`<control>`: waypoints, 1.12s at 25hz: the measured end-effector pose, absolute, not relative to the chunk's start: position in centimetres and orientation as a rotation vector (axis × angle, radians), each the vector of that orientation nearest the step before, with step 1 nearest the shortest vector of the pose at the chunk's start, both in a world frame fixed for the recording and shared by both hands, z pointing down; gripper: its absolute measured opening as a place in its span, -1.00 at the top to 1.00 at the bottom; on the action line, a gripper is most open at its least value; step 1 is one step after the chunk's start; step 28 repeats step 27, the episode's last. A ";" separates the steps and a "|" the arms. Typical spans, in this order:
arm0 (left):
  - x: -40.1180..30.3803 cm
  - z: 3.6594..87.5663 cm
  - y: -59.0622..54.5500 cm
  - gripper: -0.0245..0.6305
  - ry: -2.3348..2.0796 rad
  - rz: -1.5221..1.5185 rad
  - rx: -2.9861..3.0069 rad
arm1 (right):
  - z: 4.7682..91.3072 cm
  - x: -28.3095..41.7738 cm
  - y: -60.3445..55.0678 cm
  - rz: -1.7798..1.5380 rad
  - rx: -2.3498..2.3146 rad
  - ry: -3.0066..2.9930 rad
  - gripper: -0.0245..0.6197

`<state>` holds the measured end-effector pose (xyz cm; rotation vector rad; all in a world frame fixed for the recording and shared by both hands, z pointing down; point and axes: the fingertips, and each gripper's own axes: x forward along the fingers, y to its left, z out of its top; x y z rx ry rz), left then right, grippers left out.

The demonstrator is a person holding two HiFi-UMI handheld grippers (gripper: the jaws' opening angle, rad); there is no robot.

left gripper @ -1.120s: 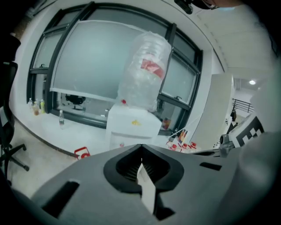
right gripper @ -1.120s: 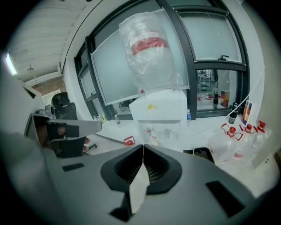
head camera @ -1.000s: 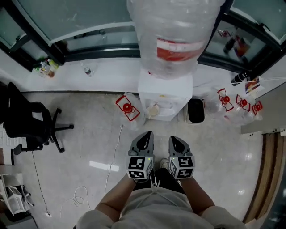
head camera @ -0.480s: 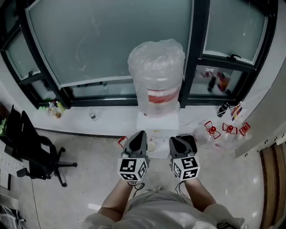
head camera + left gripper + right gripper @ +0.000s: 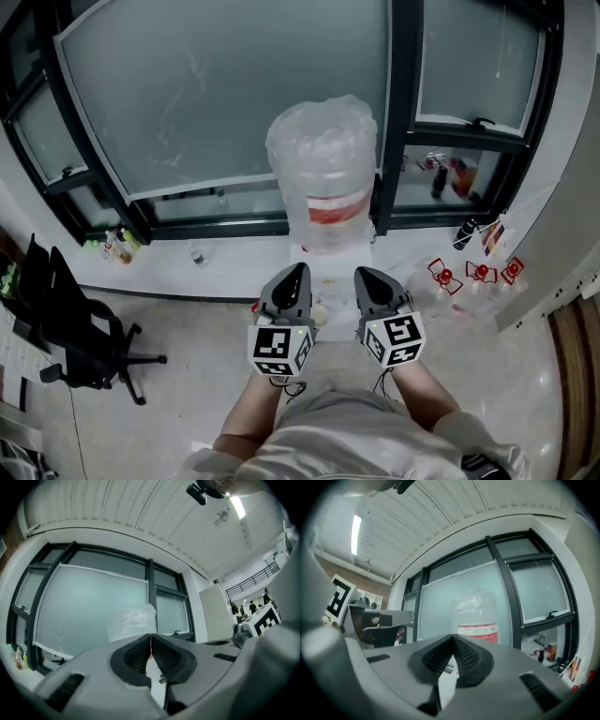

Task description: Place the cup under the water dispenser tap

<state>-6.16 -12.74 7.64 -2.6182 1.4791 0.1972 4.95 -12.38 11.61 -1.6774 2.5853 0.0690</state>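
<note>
left gripper (image 5: 294,273) and right gripper (image 5: 362,275) are both seen pinched shut, nothing held; water dispenser (image 5: 330,270) is faced dead ahead, and what's probably the cup (image 5: 320,311) is glimpsed low between them, equally near

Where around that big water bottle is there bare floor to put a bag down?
The pale tiled floor is bare between the black office chair and the clear water bottle with red label. Right of it, red-framed clutter crowds the floor; small bottles dot the white ledge.
</note>
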 end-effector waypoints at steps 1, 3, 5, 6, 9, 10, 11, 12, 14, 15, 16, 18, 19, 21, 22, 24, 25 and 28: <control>-6.3 7.6 -12.8 0.86 1.479 0.201 -2.620 | 11.5 4.8 -12.4 0.075 -1.674 2.588 0.85; -6.5 7.6 -12.8 0.86 1.484 0.207 -2.631 | 11.7 4.5 -12.5 0.075 -1.670 2.605 0.85; -6.8 7.7 -12.8 0.86 1.493 0.208 -2.639 | 12.0 4.2 -12.5 0.068 -1.672 2.621 0.85; -6.9 7.7 -12.8 0.86 1.497 0.207 -2.640 | 12.1 4.1 -12.6 0.066 -1.674 2.627 0.85; -7.2 7.8 -12.8 0.86 1.506 0.203 -2.639 | 12.2 3.7 -12.8 0.061 -1.671 2.641 0.85; -7.3 7.8 -12.7 0.86 1.508 0.202 -2.639 | 12.2 3.5 -12.8 0.060 -1.667 2.644 0.85; -7.3 7.8 -12.8 0.86 1.509 0.204 -2.640 | 12.1 3.5 -12.8 0.063 -1.665 2.645 0.85; -7.3 7.9 -12.9 0.86 1.509 0.207 -2.641 | 12.1 3.5 -12.9 0.068 -1.664 2.647 0.85; -7.3 8.0 -13.1 0.86 1.509 0.217 -2.649 | 12.0 3.5 -13.2 0.076 -1.660 2.647 0.85; -7.4 8.2 -13.2 0.86 1.513 0.216 -2.654 | 12.2 3.4 -13.2 0.072 -1.654 2.649 0.85; -7.5 8.4 -13.1 0.86 1.519 0.211 -2.660 | 12.4 3.2 -13.1 0.065 -1.643 2.652 0.85; -7.5 8.8 -13.0 0.86 1.529 0.203 -2.667 | 12.7 3.0 -12.9 0.051 -1.621 2.662 0.85; -7.4 8.9 -13.1 0.86 1.532 0.204 -2.669 | 12.7 3.0 -12.9 0.048 -1.617 2.667 0.85; -7.2 8.9 -13.5 0.86 1.531 0.214 -2.673 | 12.7 3.2 -13.2 0.052 -1.621 2.672 0.85; -7.1 8.9 -13.6 0.86 1.529 0.218 -2.674 | 12.7 3.3 -13.3 0.055 -1.627 2.672 0.85; -7.0 8.9 -13.9 0.86 1.522 0.219 -2.673 | 12.7 3.5 -13.6 0.063 -1.640 2.671 0.85; -7.0 8.8 -14.0 0.86 1.519 0.221 -2.671 | 12.7 3.6 -13.7 0.067 -1.646 2.669 0.85; -6.9 8.7 -14.3 0.86 1.517 0.225 -2.667 | 12.6 3.8 -14.1 0.075 -1.658 2.667 0.85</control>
